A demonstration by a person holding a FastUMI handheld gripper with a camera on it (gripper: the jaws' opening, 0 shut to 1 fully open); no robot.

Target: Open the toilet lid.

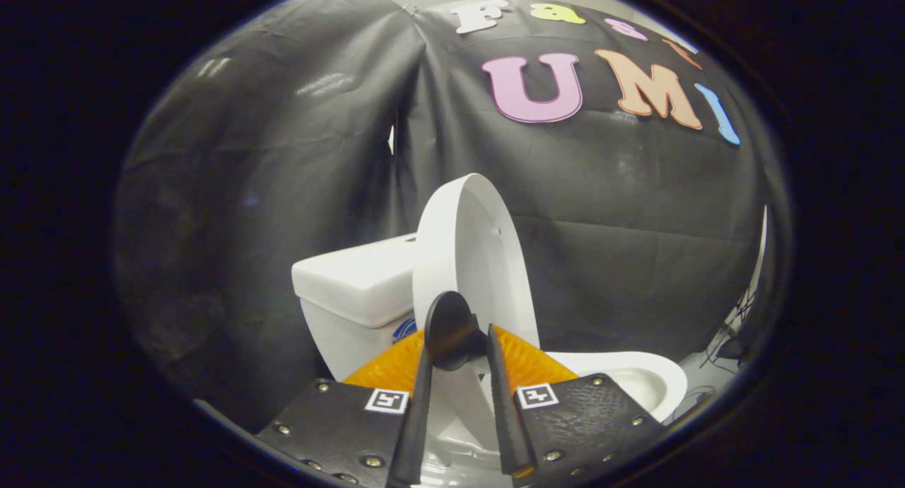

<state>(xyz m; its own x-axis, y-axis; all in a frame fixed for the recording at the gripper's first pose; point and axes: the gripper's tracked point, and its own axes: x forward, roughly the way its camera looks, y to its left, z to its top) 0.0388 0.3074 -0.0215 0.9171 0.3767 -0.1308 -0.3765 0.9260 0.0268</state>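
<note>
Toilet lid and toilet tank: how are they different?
The toilet lid is thin, rounded and raised nearly upright, just beyond the gripper. The toilet tank is boxy, thick and sits level, behind and beside the lid. The gripper's fingers close around the lid's lower edge; nothing touches the tank. Both are white.

The raised lid [466, 254] stands between and just ahead of the fingers of the gripper [456, 346], blocking the way forward, with the tank [353, 283] close behind it, while room lies open above the bowl [636, 378] beside it.
</note>
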